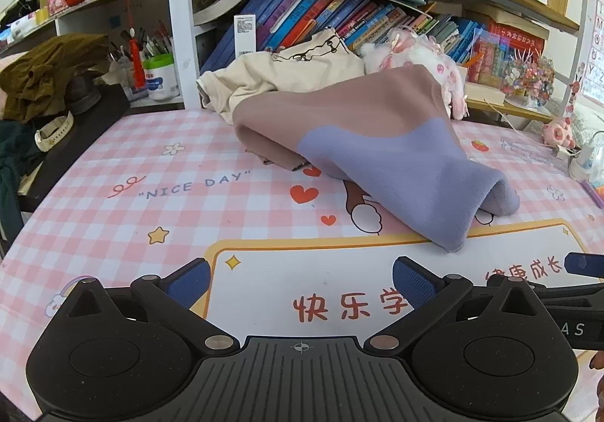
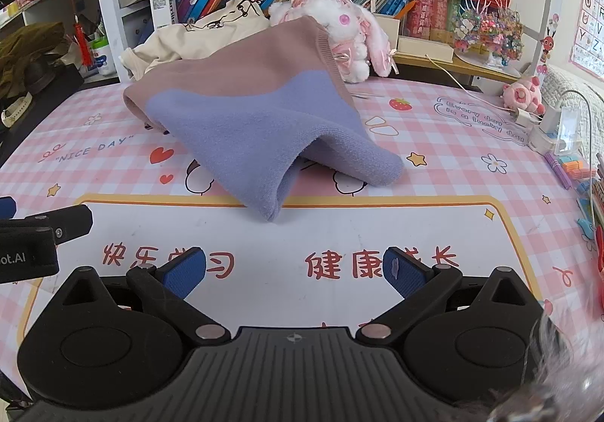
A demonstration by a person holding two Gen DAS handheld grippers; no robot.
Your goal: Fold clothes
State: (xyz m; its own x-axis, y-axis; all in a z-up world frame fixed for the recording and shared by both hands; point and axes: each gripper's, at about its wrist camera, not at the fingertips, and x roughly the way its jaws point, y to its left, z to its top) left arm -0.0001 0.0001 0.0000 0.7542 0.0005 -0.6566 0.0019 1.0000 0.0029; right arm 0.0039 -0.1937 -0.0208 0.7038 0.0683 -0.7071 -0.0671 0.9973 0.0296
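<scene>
Bookshelves crammed with bright spines rise behind a counter (image 1: 113,165) covered by a pink checked mat with hearts, stars and "NICE DAY" printed on it. Straight ahead of both hand-held grippers, well clear of their fingertips, lies the sweater (image 1: 377,142), a knit in dusty pink with a lilac lower part, already doubled over and humped up at the back against a cream garment (image 1: 287,74) and a plush rabbit (image 2: 339,25). It looks soft, light and floppy, thick enough to hold a rounded roll but sure to sag when lifted; the fuzzy knit should grip well between rubber pads and is not fragile. Its long axis seems to run from the far end by the shelves toward the grippers, ending in a lilac point (image 2: 270,210) aimed at the gap between them, with a second lilac lobe off to the right. That near point, or the rolled lilac edge beside it, looks the easiest place to pinch. The left hand-held gripper (image 1: 302,280) stands wide open, holding nothing, low over the mat. The right hand-held gripper (image 2: 294,272) is likewise spread wide and empty, just beside its partner.
</scene>
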